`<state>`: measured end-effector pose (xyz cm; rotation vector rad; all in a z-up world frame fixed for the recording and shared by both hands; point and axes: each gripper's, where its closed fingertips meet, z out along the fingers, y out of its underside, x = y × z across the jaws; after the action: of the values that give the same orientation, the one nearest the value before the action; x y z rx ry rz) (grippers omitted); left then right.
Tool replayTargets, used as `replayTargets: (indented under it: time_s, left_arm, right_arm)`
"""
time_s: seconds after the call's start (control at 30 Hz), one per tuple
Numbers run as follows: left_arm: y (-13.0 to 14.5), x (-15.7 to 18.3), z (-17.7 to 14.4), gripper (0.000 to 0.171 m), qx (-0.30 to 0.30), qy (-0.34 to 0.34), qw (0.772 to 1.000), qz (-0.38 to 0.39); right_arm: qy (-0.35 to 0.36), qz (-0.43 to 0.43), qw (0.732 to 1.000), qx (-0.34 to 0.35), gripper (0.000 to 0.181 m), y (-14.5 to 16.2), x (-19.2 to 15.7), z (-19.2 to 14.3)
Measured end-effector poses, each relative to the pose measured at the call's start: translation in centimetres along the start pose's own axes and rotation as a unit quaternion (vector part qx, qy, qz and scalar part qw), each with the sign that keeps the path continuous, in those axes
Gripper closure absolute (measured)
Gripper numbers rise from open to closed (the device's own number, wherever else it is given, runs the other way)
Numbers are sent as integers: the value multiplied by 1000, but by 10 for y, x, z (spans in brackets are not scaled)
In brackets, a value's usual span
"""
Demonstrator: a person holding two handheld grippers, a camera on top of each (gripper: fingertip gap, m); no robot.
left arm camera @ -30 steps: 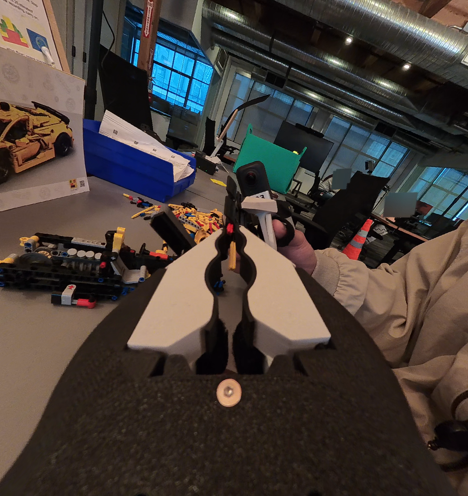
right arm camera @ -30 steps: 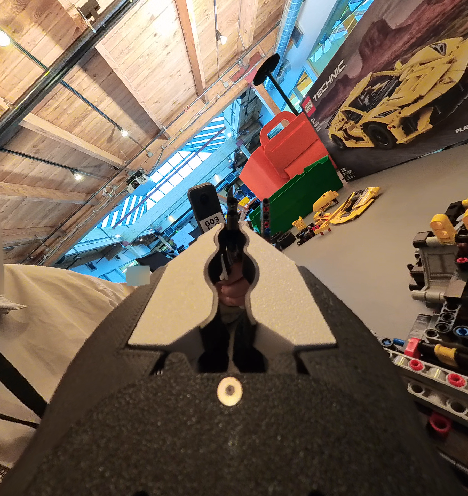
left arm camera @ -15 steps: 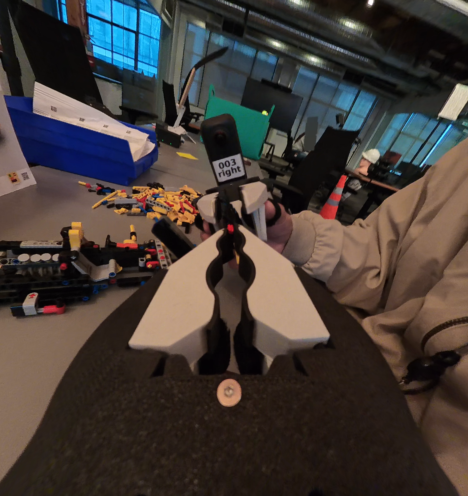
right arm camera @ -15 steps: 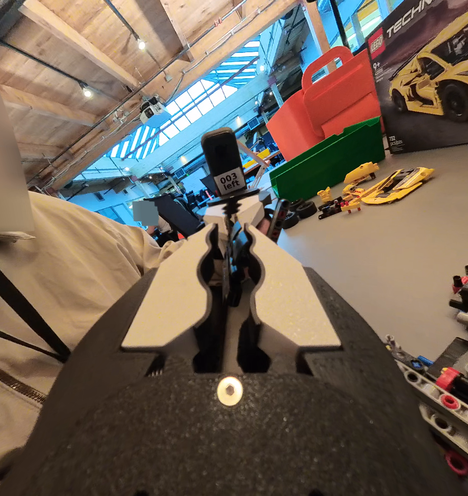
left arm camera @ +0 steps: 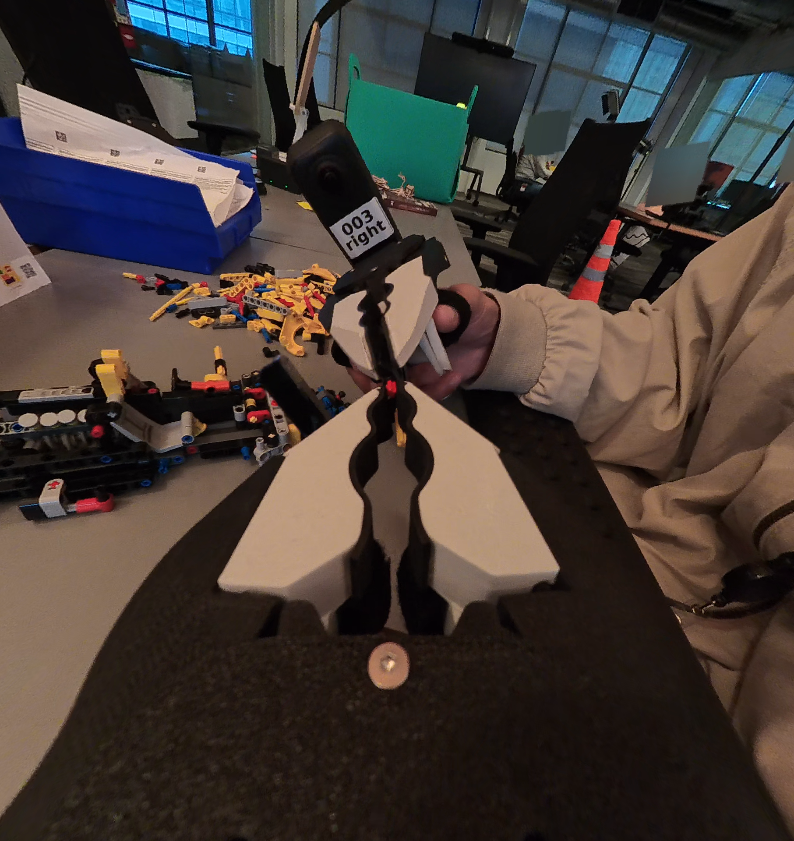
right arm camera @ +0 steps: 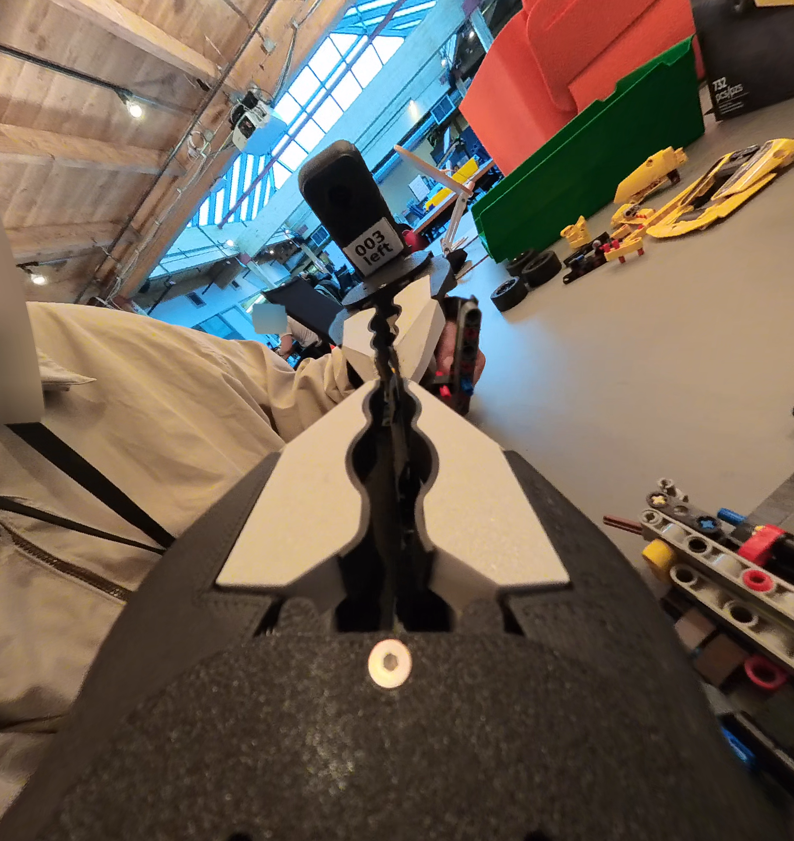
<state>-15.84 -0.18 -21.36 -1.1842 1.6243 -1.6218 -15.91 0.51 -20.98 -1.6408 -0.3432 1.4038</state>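
Above the bench, our left claw and right claw meet tip to tip, both clamped on one small brick piece; we keep them aligned.

You can see a blue bin with papers on the grey surface. Near it lies a pile of small yellow bricks. A green bin stands by black wheels.
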Motion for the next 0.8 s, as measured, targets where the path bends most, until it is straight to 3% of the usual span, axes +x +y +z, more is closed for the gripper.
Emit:
replayTargets:
  time_s: [0.2, 0.4, 0.8]
  left_arm:
    - [3, -2, -1, 169, -5, -3, 1000, 4]
    - [3, 0, 0, 168, -5, 2, 1000, -1]
    - [0, 10, -7, 170, -5, 20, 999, 42]
  right_arm:
    - [29, -4, 1000, -6, 159, 1, 13, -4]
    - [7, -7, 999, -36, 175, 11, 4, 2]
    - [13, -92, 994, -60, 176, 14, -7, 6]
